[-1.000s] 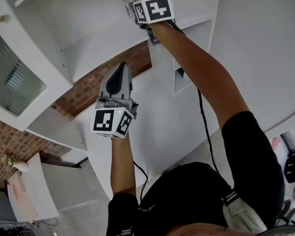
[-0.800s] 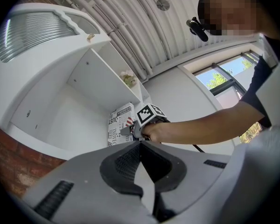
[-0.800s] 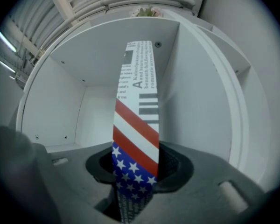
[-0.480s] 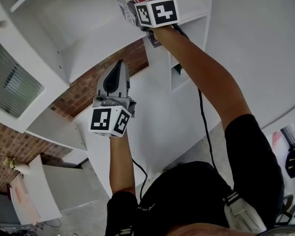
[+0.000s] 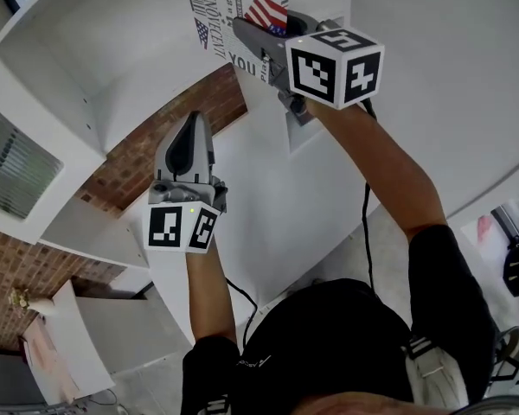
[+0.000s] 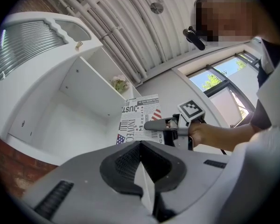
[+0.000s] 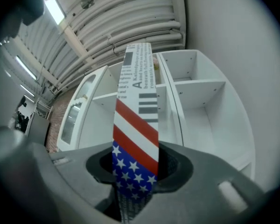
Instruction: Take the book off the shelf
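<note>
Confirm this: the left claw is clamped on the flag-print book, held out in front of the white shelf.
Wrong claw. The right claw is clamped on the flag-print book, held out in front of the white shelf; its jaws have just been closing on it. The left claw is shut on nothing. The right gripper view shows the grip.

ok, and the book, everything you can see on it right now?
The book is slim, with a white cover in black newspaper-style print and flag patches: white stars on blue, red and white stripes. Its narrow edge, seen in the right gripper view, carries the same stripes and stars. The right gripper has just been closing its jaws and clamps the book across that edge. The book stands roughly upright, seemingly out in front of the white shelf unit. Nothing else visibly touches it.
</note>
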The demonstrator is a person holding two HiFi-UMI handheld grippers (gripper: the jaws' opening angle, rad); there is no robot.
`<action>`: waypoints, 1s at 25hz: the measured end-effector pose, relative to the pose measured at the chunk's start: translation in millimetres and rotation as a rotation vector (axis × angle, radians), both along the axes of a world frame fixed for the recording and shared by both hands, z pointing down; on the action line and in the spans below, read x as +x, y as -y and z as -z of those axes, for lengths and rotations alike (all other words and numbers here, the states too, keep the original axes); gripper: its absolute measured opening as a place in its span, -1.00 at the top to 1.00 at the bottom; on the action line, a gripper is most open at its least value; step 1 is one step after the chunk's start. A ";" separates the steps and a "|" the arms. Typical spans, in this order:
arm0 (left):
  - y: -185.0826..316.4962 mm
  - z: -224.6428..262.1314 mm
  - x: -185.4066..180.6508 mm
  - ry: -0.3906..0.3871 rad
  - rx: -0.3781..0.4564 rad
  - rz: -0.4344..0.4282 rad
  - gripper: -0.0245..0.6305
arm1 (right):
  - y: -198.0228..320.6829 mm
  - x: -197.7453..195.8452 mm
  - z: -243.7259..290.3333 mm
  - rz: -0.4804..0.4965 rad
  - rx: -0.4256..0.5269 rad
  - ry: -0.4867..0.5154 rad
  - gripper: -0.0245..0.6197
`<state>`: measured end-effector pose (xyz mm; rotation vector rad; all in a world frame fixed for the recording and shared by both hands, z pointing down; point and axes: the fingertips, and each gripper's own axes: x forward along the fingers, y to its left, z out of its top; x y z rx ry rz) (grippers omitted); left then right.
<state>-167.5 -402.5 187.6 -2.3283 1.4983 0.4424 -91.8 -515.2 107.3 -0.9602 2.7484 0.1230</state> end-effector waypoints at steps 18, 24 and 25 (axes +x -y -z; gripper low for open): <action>-6.4 -10.1 21.5 -0.021 0.005 -0.016 0.93 | -82.3 73.2 -104.2 -0.049 0.020 -0.025 0.45; -12.6 -27.6 36.0 -0.005 -0.007 -0.017 0.93 | -94.6 80.2 -138.4 -0.050 0.025 -0.049 0.45; -13.7 -30.8 38.5 0.004 -0.009 -0.018 0.93 | -96.2 81.1 -142.1 -0.050 0.029 -0.049 0.45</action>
